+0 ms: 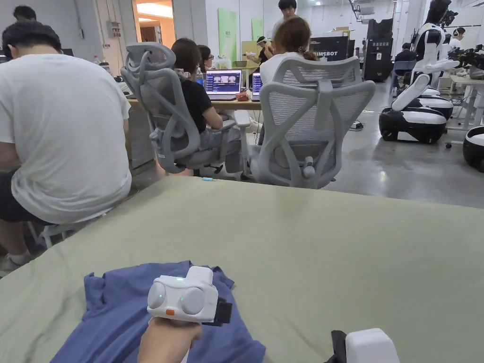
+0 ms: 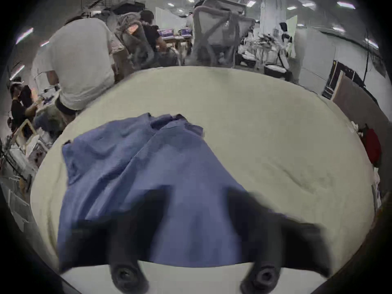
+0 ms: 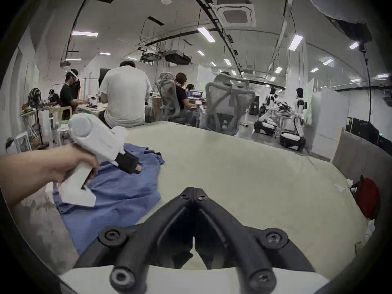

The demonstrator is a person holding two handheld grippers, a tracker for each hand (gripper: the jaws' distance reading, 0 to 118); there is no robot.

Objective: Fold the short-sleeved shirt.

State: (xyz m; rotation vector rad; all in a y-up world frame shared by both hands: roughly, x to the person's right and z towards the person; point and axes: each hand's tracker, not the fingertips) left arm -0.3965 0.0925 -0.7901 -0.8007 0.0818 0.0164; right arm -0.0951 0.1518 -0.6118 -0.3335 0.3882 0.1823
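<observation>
- The right gripper sits nearest in its own view, its two black jaws pressed together at the tips with nothing between them; it hangs over bare cloth just to the right of the shirt.
- In the head view only its white body pokes up at the bottom edge, beside the shirt's near corner.
- The left gripper, held in the person's left hand, hovers above the shirt; its own view shows two blurred dark jaws set apart with blue fabric visible between them, so they look spread and not pinching anything.
- The blue short-sleeved shirt lies rumpled on the pale green table cover, at the near left part, with ridges and a bunched far edge.
- Judging by that, folding has hardly begun: no neat fold is visible, and spreading the shirt flat and every fold seem left to do.
- Behind the table, people sit at desks in grey mesh office chairs.
</observation>
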